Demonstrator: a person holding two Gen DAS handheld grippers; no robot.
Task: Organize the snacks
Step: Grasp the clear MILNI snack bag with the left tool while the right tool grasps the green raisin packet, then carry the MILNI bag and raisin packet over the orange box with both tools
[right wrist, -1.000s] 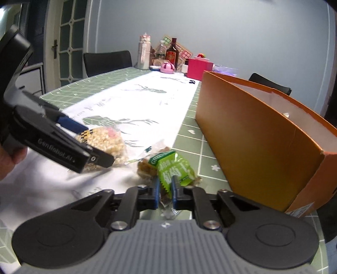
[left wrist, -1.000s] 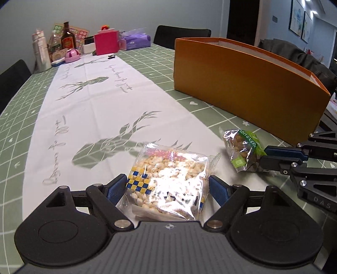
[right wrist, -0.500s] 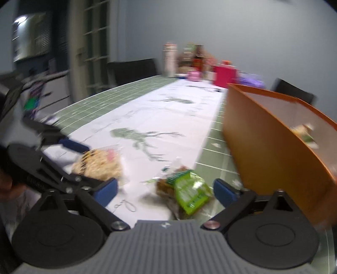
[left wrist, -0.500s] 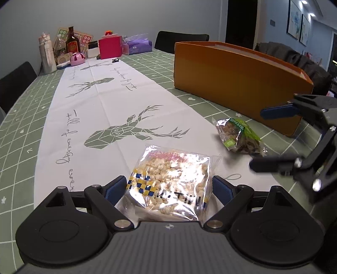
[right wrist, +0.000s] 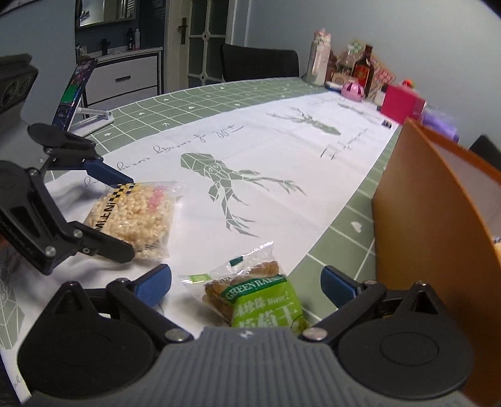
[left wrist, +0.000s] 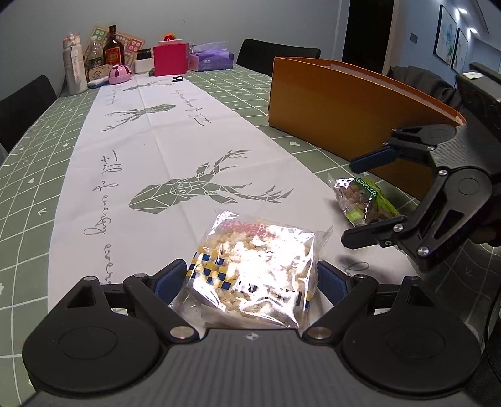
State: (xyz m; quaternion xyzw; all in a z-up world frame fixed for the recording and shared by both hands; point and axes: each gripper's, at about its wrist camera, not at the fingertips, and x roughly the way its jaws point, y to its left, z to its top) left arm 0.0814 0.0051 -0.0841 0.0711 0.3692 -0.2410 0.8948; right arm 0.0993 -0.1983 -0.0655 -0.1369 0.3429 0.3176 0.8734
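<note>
From the left wrist, the left gripper [left wrist: 252,278] is sitting with jaws spread around the puffed-snack bag [left wrist: 255,275] on the table runner [left wrist: 175,150]

From the right wrist, the right gripper [right wrist: 245,286] is gaping, having just released the green snack packet [right wrist: 253,297], which is lying beside the orange box [right wrist: 438,219], not yet stowed

Grey wall [left wrist: 219,22], black chairs [left wrist: 275,58], glazed door [right wrist: 206,40]
</note>
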